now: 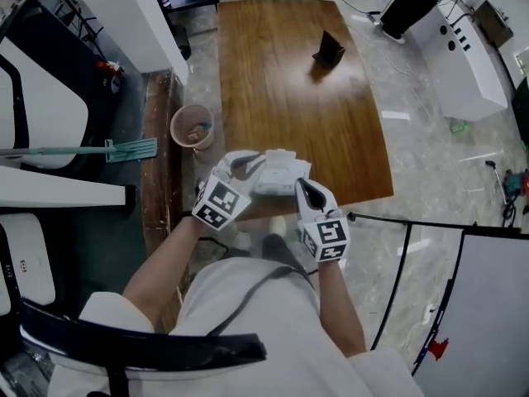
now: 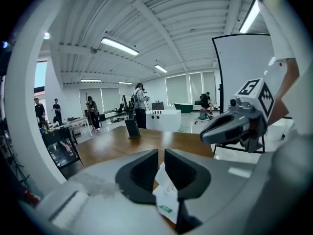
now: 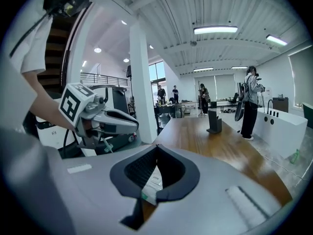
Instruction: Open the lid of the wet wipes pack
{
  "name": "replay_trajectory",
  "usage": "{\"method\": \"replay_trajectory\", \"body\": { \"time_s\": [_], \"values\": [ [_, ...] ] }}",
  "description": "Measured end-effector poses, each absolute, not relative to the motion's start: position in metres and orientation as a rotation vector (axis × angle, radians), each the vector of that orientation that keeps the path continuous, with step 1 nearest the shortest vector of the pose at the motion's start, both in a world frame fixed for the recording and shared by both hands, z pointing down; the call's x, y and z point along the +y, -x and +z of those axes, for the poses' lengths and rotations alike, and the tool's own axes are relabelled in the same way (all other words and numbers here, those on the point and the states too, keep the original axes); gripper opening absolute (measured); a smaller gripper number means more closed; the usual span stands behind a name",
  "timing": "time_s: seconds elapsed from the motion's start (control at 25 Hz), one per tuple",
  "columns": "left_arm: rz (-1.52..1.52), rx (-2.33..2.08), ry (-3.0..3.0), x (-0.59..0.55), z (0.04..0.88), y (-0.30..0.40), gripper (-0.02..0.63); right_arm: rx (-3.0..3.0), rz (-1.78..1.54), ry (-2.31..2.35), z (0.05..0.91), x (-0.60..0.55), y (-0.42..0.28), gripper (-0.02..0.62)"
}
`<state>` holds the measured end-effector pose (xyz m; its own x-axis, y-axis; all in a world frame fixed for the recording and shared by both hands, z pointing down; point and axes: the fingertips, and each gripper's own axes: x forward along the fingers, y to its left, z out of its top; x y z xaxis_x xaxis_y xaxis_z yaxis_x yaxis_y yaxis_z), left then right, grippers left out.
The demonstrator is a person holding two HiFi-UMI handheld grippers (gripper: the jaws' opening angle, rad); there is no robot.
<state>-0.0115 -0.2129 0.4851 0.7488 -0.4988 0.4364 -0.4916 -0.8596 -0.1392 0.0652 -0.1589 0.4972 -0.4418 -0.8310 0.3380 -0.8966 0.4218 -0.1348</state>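
Head view: both tongs grip the wet wipes pack (image 1: 279, 174), which hangs in the air just over the near edge of the wooden table (image 1: 281, 81).

The left gripper (image 1: 245, 165) is clenched on the pack's left end and the right gripper (image 1: 304, 190) on its right, nearer end; each gripper view shows a thin white edge of the pack pinched between that gripper's pads. To open the lid well, I judge one tong should keep its firm pinch on the body while the other lets go and catches the lid's lip, lifting it gently so the soft pack does not twist or slip. The lid itself cannot be made out clearly. On the pack there is a small green mark (image 2: 166, 209) and fine print, too small to read, with no brand legible; the gripper cubes carry square black-and-white markers (image 1: 221, 201).
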Motion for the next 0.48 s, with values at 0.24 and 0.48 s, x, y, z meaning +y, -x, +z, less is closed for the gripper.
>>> {"method": "replay_trajectory", "body": {
  "time_s": [0.24,0.48],
  "values": [
    [-0.566,0.949,2.939,-0.204,0.444,0.026,0.015,-2.528,0.379,-1.575,0.454,-0.152,-0.063,0.009],
    [-0.397,1.052,3.010,-0.191,0.414,0.036,0.006,-2.592,0.324,-1.569,0.420,-0.141,-0.057,0.008]
  ]
}}
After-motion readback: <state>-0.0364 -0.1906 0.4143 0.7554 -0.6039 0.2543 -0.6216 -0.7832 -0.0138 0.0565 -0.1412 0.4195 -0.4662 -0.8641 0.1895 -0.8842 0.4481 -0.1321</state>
